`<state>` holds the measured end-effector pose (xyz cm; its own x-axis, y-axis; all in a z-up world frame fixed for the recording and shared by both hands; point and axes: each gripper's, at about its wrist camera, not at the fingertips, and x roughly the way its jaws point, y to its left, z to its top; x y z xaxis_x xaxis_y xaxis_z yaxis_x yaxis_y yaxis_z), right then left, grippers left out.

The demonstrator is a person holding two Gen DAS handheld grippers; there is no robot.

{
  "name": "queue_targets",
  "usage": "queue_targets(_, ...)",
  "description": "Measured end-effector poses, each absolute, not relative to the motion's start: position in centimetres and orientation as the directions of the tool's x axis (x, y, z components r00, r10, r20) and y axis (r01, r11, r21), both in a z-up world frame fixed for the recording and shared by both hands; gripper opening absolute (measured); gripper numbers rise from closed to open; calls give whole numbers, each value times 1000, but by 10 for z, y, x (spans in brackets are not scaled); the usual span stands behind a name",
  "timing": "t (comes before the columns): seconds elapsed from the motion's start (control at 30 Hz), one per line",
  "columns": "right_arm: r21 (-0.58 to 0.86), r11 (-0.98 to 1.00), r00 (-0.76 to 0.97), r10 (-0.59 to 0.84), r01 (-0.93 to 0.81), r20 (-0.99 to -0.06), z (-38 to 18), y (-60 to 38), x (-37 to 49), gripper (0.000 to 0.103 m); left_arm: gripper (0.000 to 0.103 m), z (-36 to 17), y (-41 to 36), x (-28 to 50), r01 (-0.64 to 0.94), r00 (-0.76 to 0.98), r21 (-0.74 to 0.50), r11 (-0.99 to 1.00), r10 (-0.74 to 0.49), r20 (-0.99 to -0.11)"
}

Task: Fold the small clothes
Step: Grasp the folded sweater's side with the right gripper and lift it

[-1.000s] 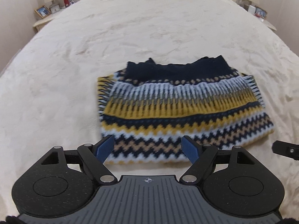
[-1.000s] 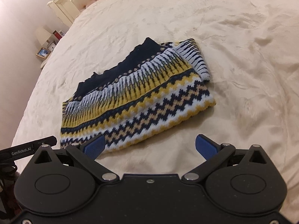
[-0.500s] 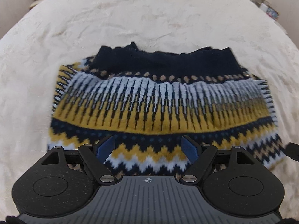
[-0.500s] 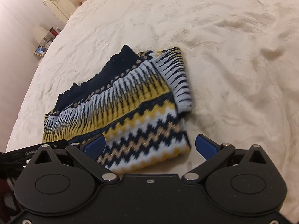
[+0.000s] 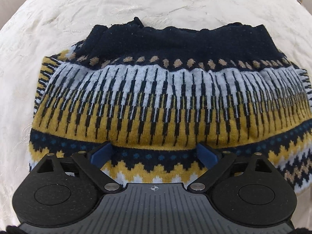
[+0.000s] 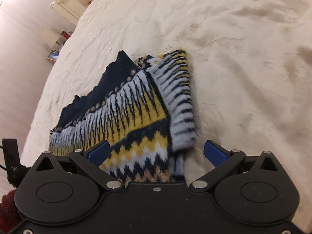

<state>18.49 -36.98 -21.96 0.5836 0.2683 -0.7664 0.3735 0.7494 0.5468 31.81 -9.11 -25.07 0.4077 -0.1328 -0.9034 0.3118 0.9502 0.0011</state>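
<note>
A folded knit sweater (image 5: 165, 101) with navy, white, mustard and tan zigzag bands lies flat on the cream bedspread (image 5: 58, 29). My left gripper (image 5: 155, 155) is open, its blue pads over the sweater's near zigzag band toward its left side. The sweater also shows in the right wrist view (image 6: 136, 113), with a folded-in sleeve along its right edge. My right gripper (image 6: 157, 153) is open over the sweater's near right corner, the sleeve edge between its pads.
The bedspread (image 6: 234, 58) stretches wide on all sides of the sweater. A tufted headboard (image 6: 78, 0) and a nightstand with a framed photo (image 6: 53, 55) stand far off at the upper left. Part of the left gripper's body (image 6: 10, 161) shows at the left edge.
Both grippers have moved forward and down onto the sweater, from short of its near edge to over it. Both stayed open. The sweater has not moved.
</note>
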Motion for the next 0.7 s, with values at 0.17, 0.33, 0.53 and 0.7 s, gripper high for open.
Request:
queue_targets(0.17, 584, 739, 567, 337, 336, -752, -233, -367, 216, 103, 99, -253, -90, 323, 313, 404, -2, 950, -135, -905)
queue_targets(0.33, 599, 726, 565, 353, 337, -746, -241, -367, 224, 103, 94, -246, -90, 324, 298, 398, -29, 954, -152, -904)
queue_targets(0.53, 640, 701, 616, 363, 314, -700, -233, -373, 210, 103, 84, -216, -82, 342, 266, 430, -120, 957, -229, -873)
queue_targets(0.7, 662, 689, 642, 370, 295, -671, -230, -376, 213, 103, 84, -227, -96, 379, 245, 435, -80, 966, -184, -882)
